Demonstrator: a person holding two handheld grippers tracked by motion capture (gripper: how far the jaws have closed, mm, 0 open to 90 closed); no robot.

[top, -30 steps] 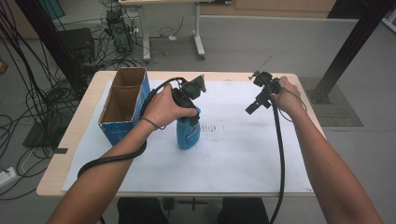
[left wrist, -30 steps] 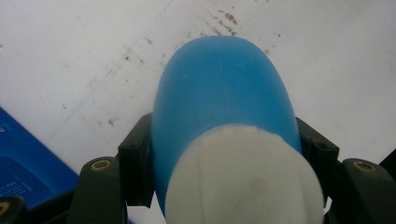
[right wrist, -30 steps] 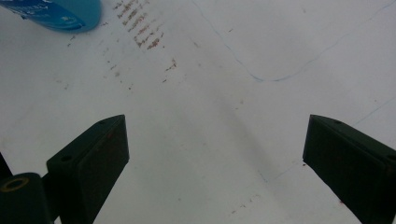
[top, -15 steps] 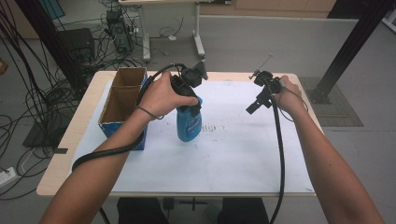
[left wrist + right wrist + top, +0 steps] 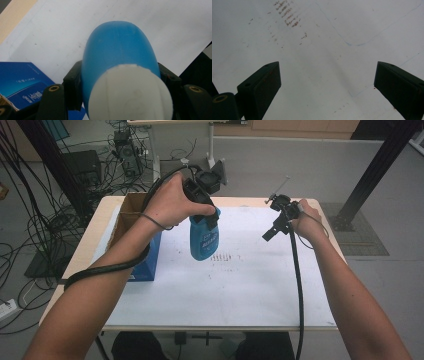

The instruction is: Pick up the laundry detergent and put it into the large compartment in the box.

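High view: blue bottle (image 5: 204, 237) picked up, not yet placed
Left gripper (image 5: 206, 207) pinches it near its white cap above the worktop (image 5: 260, 285); right gripper (image 5: 276, 222) spread, idle

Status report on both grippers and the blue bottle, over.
Left gripper shut on blue bottle, held above white sheet. Right gripper open, nothing between fingers. Open cardboard box beside bottle, apart.

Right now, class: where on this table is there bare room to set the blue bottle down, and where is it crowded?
The white sheet lies bare from the scuff marks to the near edge, and between the blue bottle in the left gripper and the right gripper. The left side is crowded: the cardboard box stands there.
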